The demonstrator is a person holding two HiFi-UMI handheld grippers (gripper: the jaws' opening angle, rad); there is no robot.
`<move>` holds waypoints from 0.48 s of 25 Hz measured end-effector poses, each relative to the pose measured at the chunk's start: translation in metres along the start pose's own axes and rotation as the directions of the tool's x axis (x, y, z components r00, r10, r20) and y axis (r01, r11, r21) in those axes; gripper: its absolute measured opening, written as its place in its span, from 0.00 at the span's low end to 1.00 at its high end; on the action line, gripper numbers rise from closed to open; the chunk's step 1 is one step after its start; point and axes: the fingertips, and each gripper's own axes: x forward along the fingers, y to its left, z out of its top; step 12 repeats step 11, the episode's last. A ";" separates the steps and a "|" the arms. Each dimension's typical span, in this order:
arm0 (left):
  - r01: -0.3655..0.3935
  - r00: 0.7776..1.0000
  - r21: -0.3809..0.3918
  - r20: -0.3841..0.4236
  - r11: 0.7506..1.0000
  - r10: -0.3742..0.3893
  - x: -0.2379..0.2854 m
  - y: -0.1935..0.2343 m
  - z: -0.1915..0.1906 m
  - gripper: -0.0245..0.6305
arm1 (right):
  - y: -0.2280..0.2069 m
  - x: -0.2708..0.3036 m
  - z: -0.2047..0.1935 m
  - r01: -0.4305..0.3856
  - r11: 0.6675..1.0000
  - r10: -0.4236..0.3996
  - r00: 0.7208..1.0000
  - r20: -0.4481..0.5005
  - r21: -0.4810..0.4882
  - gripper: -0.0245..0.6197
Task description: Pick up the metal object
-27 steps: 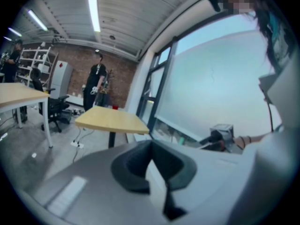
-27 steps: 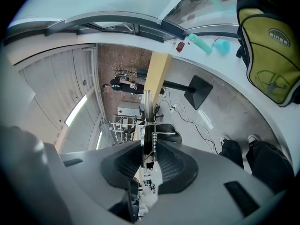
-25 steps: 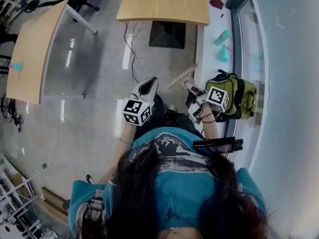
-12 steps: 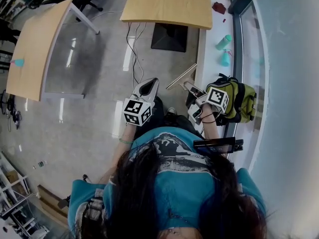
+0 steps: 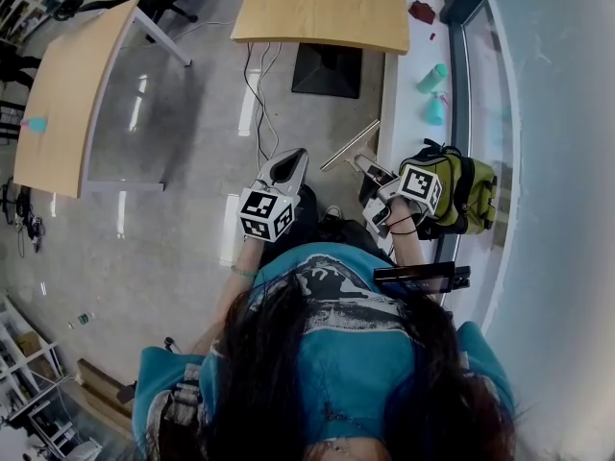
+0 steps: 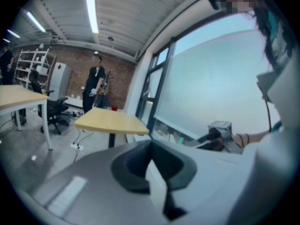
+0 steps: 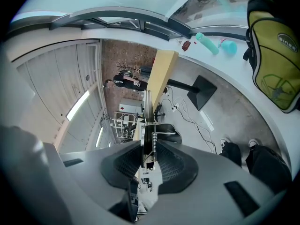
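My right gripper (image 7: 149,149) is clamped on the metal object (image 7: 148,118). The ribbed pads press its two flat sides, so the jaws stand only as far apart as the thin strip between them. I hold it by its near end, at a small coil spring, so the long part runs straight out from me. It is edge-on in this view, so I can't say just what kind of tool it is.

From the head view, the metal object (image 5: 348,148) pokes out to the left of the yellow-green backpack (image 5: 461,195), up in the air and off every surface. I judge the pick-up done. Keeping the strip away from the backpack's straps stops it snagging.

My left gripper (image 5: 286,166) hangs further left of the backpack, over the floor. Its jaws are closed together on nothing. One grip is enough for so light a strip, so it waits idle.

Beyond the backpack, on the same white ledge (image 5: 404,104), lies a teal bottle (image 5: 430,77). Further off and to the backpack's left stands a wooden table (image 5: 322,8).
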 end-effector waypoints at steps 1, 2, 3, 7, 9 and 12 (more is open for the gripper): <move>0.000 1.000 0.001 0.000 1.000 0.000 0.000 0.000 -0.001 0.04 | -0.001 0.000 0.000 0.000 1.000 0.000 1.000 -0.002 0.001 0.19; -0.001 1.000 0.003 0.000 1.000 0.001 0.000 -0.001 -0.001 0.04 | -0.001 0.001 -0.001 0.000 1.000 0.000 1.000 -0.005 0.001 0.19; -0.002 1.000 0.004 0.000 1.000 0.002 0.000 0.000 -0.001 0.04 | -0.002 0.002 -0.001 0.000 1.000 0.000 1.000 -0.008 0.001 0.19; -0.010 1.000 0.003 0.000 1.000 0.010 -0.001 0.004 0.001 0.04 | 0.001 0.007 0.000 0.001 1.000 -0.001 1.000 -0.017 0.001 0.19; -0.016 1.000 0.003 0.003 1.000 0.016 -0.002 0.007 0.004 0.04 | 0.004 0.010 0.001 -0.002 1.000 0.002 1.000 -0.020 -0.004 0.19; -0.022 1.000 0.002 0.008 1.000 0.022 -0.004 0.009 0.007 0.04 | 0.007 0.012 0.002 -0.005 1.000 0.005 1.000 -0.024 -0.012 0.19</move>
